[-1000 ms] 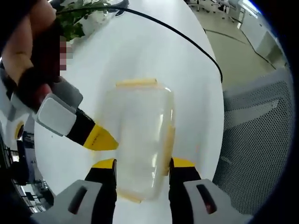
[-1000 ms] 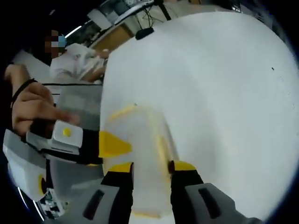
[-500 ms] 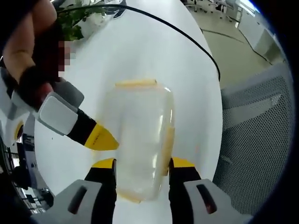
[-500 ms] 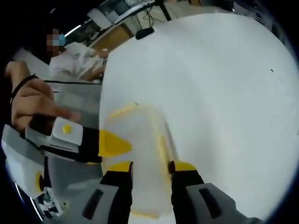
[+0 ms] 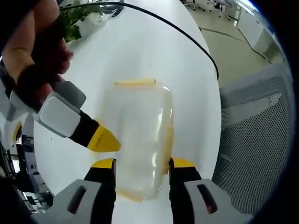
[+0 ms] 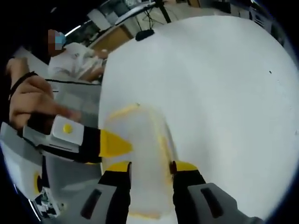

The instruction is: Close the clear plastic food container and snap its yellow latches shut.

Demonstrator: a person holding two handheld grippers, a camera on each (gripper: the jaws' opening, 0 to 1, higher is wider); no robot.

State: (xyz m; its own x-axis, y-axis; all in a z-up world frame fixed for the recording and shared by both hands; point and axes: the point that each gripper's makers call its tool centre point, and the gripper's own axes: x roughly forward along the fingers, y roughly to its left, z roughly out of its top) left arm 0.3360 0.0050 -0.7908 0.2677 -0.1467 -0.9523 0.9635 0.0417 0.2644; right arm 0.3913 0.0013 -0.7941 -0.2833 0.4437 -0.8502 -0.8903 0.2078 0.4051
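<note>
Clear plastic container (image 5: 140, 140), lid on, lying on a white round table (image 5: 140, 51); pale yellow latches along its edges, one at the far end (image 5: 135, 82), one down its right side (image 5: 167, 142).

Left gripper (image 5: 142, 164): yellow-tipped black jaws parted, one on each side of the container's near end, tips close against its walls; whether they press it cannot be told.

Right gripper (image 6: 148, 167): jaws likewise parted and straddling the container (image 6: 140, 158) at its near end; actual pressure cannot be told. A yellow latch strip (image 6: 163, 149) runs just inside the right jaw.

Hands: in the left gripper view, the person's hand (image 5: 35, 51) wraps the other gripper's handle at upper left, that gripper reaching in with its yellow tip at the container's left wall. In the right gripper view, a hand (image 6: 30, 100) with a dark wristband holds the other gripper at left, its yellow tip likewise at the container's left side.

Left gripper view, further items: black cable (image 5: 177, 35) curving across the table, green plant (image 5: 77, 18) at the far edge, grey mesh chair (image 5: 254, 135) at right.

Right gripper view, further items: a seated person in white (image 6: 74, 63) beyond the table, dark stand base (image 6: 145, 33) at the far rim.
</note>
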